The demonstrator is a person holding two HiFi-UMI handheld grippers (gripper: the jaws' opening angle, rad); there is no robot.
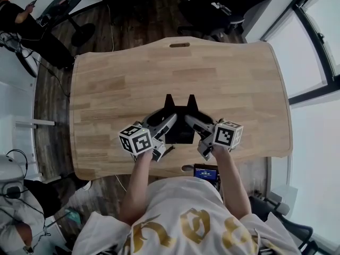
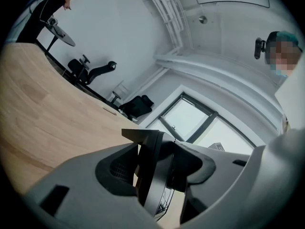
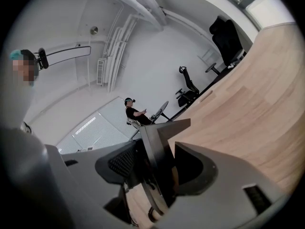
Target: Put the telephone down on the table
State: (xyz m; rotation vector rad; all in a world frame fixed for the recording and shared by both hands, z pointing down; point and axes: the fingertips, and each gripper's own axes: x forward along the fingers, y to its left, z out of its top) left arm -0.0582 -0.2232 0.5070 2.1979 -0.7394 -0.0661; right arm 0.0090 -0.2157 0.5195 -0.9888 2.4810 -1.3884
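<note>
We see the telephone [image 1: 178, 127], a dark body with two pointed horns at its far end, carried between both claws over the near middle of the wooden table [image 1: 223, 73]. The left gripper [image 1: 169, 121] pinches its left side and the right gripper [image 1: 190, 121] pinches its right side. In each gripper view a thin dark wall of the phone stands upright between the jaws, with the ribbed pads [image 2: 119, 168] closed against it. So neither claw is spread and neither is empty. The key relation is that the phone sits dead centre between the two claws, not ahead of either one. Its long axis runs away from the person, horns farthest out, and the claws come in from the near corners, angled toward each other. Both hands look equally near, so neither one leads. The table lies directly under the phone, and bare wood shows all round it. We cannot tell from any view whether the base already touches the wood — the head view hides the gap. We judge the coming move to be a straight drop with both sides kept level, then both claws letting go together.
</note>
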